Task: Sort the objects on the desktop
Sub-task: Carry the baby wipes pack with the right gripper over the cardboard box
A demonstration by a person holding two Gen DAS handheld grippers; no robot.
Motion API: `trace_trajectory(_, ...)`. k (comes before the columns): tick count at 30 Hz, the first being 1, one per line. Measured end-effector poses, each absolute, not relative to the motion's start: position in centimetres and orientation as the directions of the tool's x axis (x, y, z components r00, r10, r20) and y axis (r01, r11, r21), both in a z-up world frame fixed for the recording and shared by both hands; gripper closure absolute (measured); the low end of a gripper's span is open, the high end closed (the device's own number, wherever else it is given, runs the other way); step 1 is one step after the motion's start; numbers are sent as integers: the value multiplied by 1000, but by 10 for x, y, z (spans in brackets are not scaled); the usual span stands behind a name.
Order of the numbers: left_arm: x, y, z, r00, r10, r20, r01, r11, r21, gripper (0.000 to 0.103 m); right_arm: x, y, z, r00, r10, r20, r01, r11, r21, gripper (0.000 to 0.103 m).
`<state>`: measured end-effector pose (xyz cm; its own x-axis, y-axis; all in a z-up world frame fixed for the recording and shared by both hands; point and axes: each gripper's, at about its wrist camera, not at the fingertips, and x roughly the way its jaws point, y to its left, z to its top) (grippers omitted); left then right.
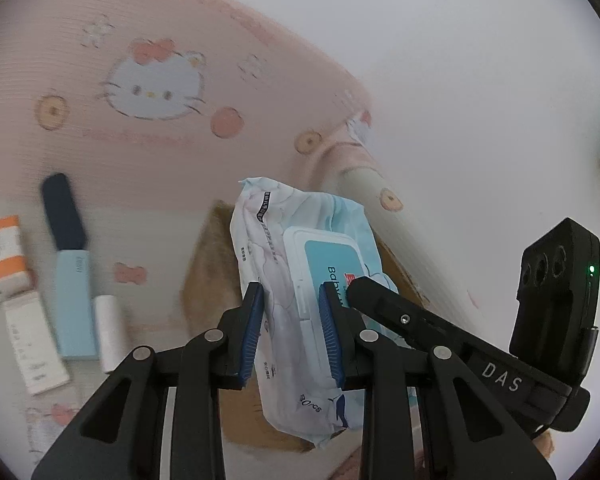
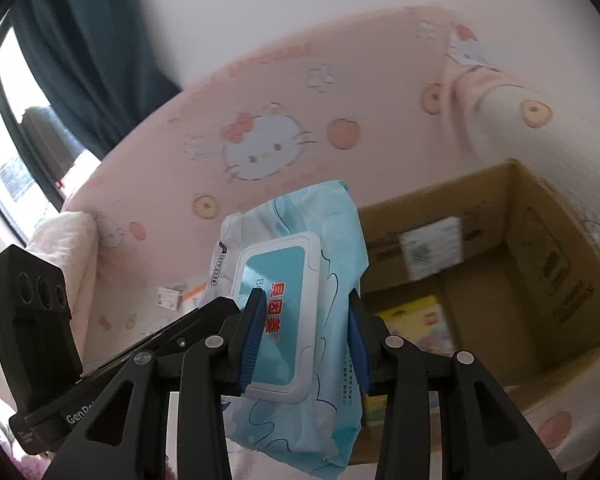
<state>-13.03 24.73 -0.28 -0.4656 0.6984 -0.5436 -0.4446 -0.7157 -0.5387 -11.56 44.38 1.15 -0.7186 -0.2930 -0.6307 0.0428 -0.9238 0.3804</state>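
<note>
You had both grippers, left and right, clamped on 1 wipes pack, its long axis along the fingers; the box lay ahead-right of your right gripper.

- You have one wipes pack between the fingers.
- You have one cardboard box beyond the fingers.
- You have five small items left of the fingers.

— What do the tools look like?
— The matte black plastic left gripper has ribbed blue finger pads and silver rivets; the matching black right gripper carries white lettering, possibly "DAS".
</note>
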Motion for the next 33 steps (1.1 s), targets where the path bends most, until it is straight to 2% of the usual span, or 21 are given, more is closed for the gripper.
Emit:
trace_trajectory(15, -135, 311, -43, -374, 637, -674, -433, -762, -481, 71, -136, 507, -37, -587, -325, -742, -12, -912, 409, 67)
trace_trajectory(33, -131, 312, -51, -385, 576, -721, -436, -802, -408, 72, -147, 502, -53, -552, -349, -757, 17, -913, 408, 67)
